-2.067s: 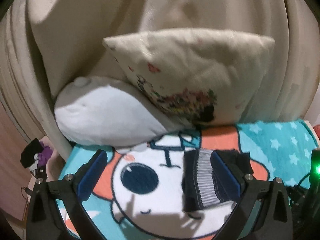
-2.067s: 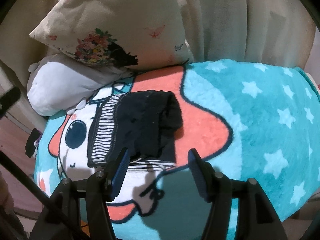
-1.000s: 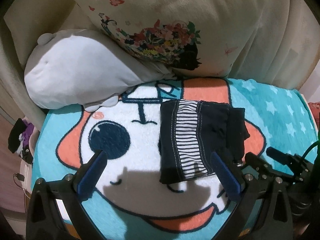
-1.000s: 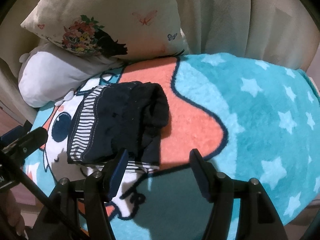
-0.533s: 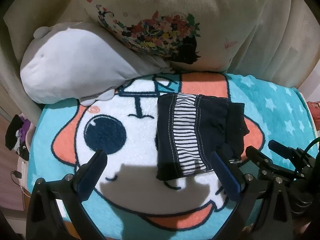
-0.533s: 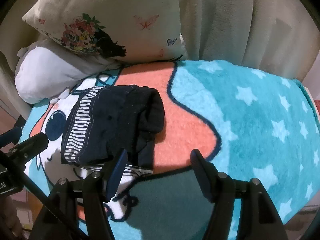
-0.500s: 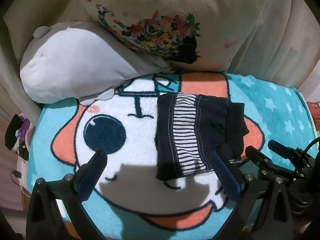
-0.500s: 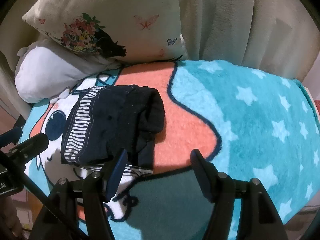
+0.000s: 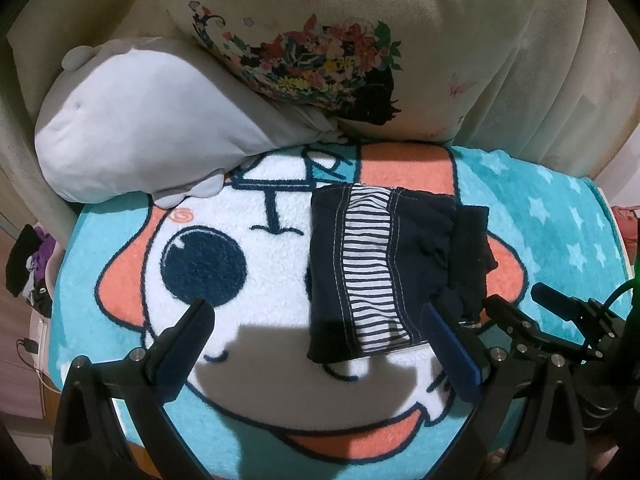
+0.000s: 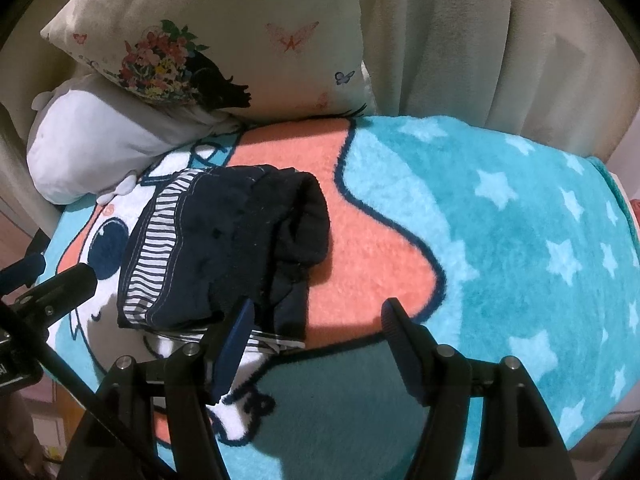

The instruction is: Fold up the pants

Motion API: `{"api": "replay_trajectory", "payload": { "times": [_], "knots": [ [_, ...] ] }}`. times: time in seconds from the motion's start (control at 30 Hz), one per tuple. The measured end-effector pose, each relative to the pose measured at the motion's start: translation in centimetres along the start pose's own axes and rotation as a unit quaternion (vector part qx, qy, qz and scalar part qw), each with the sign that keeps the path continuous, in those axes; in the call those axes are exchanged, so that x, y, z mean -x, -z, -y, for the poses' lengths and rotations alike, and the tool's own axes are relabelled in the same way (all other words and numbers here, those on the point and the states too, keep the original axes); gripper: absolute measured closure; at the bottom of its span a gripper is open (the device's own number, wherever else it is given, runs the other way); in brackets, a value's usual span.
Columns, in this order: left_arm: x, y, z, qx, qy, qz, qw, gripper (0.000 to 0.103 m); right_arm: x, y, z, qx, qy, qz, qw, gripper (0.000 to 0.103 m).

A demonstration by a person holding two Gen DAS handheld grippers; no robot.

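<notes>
Black hand-held gripper [image 9: 316, 324], blue pads [image 9: 452, 350], silver screws.

The folded pants [image 9: 384, 268] cover part of the cartoon face on the blanket [image 9: 560, 216], and their near right corner is hidden behind the right finger of the left gripper [image 9: 320, 344]. In the right wrist view the pants' [image 10: 224, 248] near edge disappears behind the left finger of the right gripper [image 10: 316, 330]. The flowered pillow [image 9: 340, 40] is cut off by the top edge and overlaps the white plush cushion [image 9: 136, 120], hiding its far end. A dark heap [image 9: 24, 264] at the left edge is too small to identify. The blanket's near end is cut off behind the gripper frames.
</notes>
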State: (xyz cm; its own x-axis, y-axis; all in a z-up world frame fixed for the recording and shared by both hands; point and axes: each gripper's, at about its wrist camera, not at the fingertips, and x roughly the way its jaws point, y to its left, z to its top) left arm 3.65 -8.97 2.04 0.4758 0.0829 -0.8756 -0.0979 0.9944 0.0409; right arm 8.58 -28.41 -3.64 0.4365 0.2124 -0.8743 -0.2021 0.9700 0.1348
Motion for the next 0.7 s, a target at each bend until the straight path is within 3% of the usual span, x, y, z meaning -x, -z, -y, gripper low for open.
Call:
{"api": "replay_trajectory", "payload": {
  "times": [0.7],
  "knots": [
    [-1.3, 0.6, -0.9, 0.017, 0.01, -0.024, 0.9995, 0.0, -0.4, -0.1, -0.7, 0.01, 0.003, -0.003, 1.0, 0.031]
  ]
}}
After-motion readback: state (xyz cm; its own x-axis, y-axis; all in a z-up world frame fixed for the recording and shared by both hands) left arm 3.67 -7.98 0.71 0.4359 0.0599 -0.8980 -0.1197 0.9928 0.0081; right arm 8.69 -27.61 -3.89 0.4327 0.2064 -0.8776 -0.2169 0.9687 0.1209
